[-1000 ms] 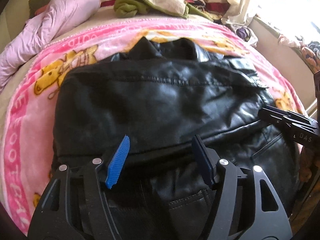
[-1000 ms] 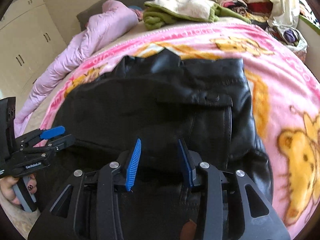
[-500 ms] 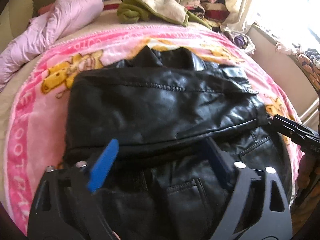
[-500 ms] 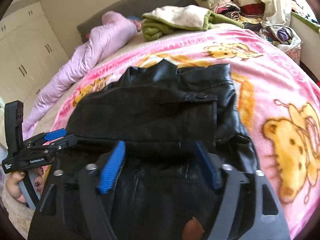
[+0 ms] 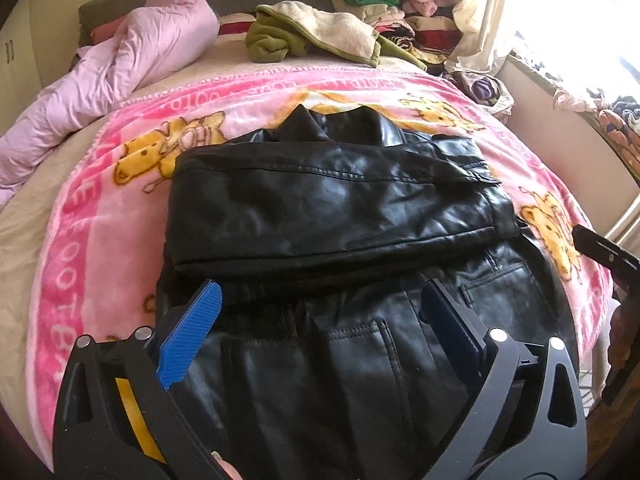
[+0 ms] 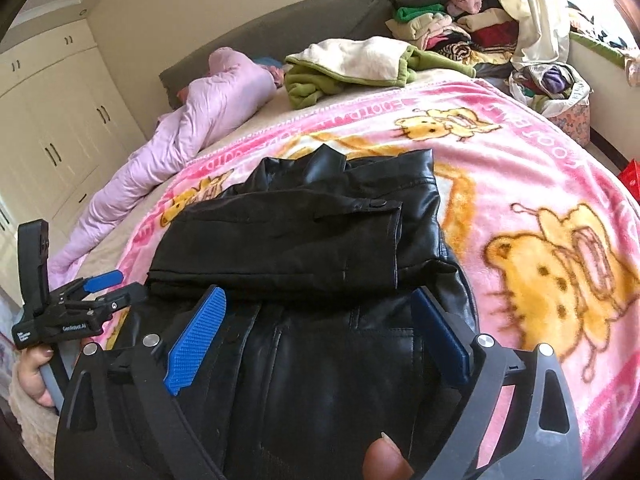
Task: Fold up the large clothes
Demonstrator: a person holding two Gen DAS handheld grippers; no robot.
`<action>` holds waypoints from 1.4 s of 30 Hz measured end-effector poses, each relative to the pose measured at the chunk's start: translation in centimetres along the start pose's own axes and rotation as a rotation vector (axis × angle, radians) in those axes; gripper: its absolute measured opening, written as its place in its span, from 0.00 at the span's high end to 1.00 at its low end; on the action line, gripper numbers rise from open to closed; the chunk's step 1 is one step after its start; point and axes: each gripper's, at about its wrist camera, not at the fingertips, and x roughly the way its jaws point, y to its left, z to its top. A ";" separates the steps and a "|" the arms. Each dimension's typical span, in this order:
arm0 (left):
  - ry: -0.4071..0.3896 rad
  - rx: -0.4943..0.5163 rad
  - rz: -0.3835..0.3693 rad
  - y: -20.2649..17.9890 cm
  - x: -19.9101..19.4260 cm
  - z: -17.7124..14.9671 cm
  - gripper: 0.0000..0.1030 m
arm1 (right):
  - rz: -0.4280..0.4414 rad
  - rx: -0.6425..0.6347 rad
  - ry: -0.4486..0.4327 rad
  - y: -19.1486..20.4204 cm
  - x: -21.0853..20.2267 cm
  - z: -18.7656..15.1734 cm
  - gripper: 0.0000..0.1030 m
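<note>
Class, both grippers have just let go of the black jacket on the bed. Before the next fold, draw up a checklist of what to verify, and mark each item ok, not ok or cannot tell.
1. Left gripper free of the jacket, nothing between the pads: ok.
2. Right gripper free, its jaws opening with nothing clamped: ok.
3. Sleeve folded across the jacket's body: ok.
4. Jacket wholly on the pink blanket: cannot tell, its near hem is hidden behind the grippers.
5. Collar lying flat: not ok, it stands up.
</note>
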 end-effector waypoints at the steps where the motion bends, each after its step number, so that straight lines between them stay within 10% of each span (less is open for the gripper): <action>1: -0.002 0.002 0.002 -0.2 -0.2 -0.2 0.09 | 0.000 0.001 -0.003 0.0 -0.1 0.0 0.10; 42: 0.034 -0.043 0.098 2.1 -5.1 -10.2 0.09 | -0.041 -0.084 0.049 -0.8 -6.4 -8.2 0.06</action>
